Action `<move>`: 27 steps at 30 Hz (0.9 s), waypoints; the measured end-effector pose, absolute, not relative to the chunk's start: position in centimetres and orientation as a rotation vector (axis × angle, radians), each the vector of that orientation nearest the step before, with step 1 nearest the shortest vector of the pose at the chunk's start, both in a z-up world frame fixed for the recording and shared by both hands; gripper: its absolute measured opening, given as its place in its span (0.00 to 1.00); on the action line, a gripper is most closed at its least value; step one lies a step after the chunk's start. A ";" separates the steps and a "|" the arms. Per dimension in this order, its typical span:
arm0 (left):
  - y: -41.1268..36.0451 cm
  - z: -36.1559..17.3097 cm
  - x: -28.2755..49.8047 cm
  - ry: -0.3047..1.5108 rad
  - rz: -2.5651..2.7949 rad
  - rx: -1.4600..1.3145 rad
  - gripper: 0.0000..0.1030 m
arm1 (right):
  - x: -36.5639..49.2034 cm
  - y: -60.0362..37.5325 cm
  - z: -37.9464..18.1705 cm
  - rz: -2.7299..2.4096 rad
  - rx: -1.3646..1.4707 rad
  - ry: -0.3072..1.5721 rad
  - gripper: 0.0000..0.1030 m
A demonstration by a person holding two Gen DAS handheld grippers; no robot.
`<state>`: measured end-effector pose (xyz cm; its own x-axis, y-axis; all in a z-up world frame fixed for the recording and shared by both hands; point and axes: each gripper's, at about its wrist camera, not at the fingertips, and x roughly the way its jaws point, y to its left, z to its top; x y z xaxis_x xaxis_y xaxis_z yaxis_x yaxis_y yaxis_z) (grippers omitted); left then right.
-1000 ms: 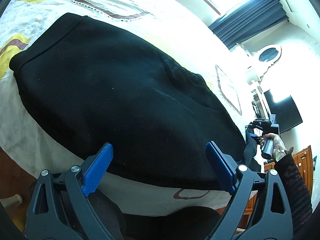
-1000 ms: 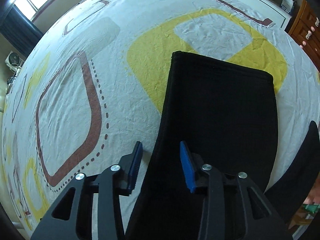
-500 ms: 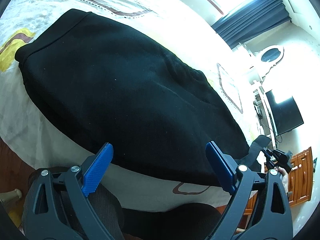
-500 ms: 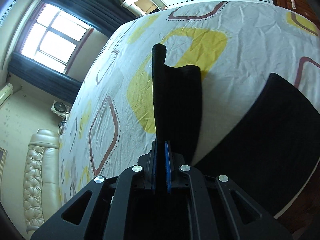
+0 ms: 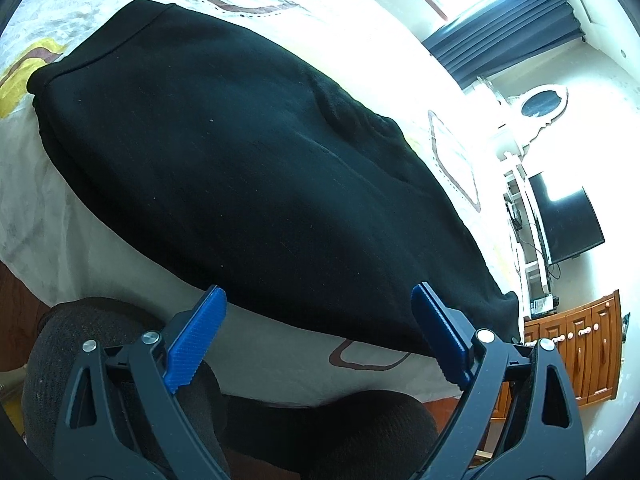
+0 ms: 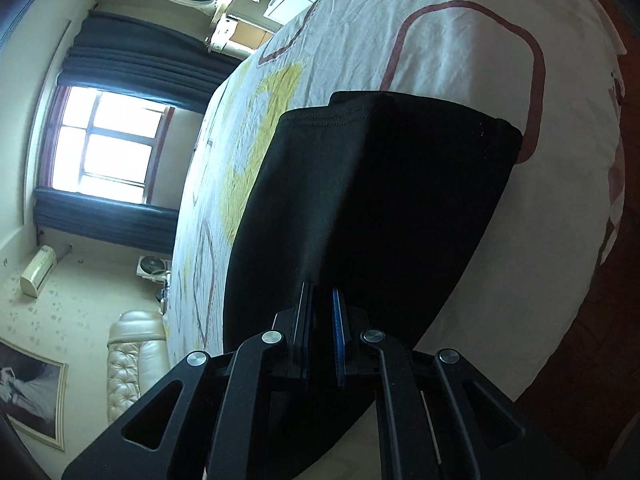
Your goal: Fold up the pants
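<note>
Black pants (image 5: 240, 168) lie spread on the patterned bed sheet (image 5: 280, 354), waistband at the upper left. My left gripper (image 5: 318, 292) hovers open over their near edge, nothing between its blue pads (image 5: 192, 340). In the right wrist view a pant leg (image 6: 380, 184) is lifted and hangs folded over from my right gripper (image 6: 320, 292), hem edge at the top. Black fabric fills the narrow gap between its pads, and the jaws are starting to open. The right gripper does not show in the left wrist view.
The bed's edge (image 5: 80, 264) runs close in front, with dark textured cloth (image 5: 120, 360) bulging below it. A TV (image 5: 568, 220) and a wooden cabinet (image 5: 576, 344) stand at the right. A window (image 6: 108, 144) and a leather sofa (image 6: 136, 352) lie beyond the bed.
My right gripper closed on the pant leg's edge, then swung and rolled, carrying the leg up off the sheet. It left the left wrist view. The left gripper barely moved.
</note>
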<state>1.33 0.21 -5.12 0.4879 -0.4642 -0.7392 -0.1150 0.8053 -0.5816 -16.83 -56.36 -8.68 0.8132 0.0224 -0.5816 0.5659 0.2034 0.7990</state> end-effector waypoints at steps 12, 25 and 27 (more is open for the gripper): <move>0.1 -4.7 0.5 1.050 -0.211 -0.601 0.90 | -17.5 -57.7 -7.3 -0.397 1.288 0.386 0.07; -0.8 -4.8 0.5 1.056 -0.238 -0.582 0.90 | -20.3 -58.4 -8.5 -0.464 1.326 0.398 0.06; -0.8 -4.5 0.5 1.040 -0.244 -0.577 0.90 | -20.4 -58.9 -8.1 -0.472 1.327 0.395 0.06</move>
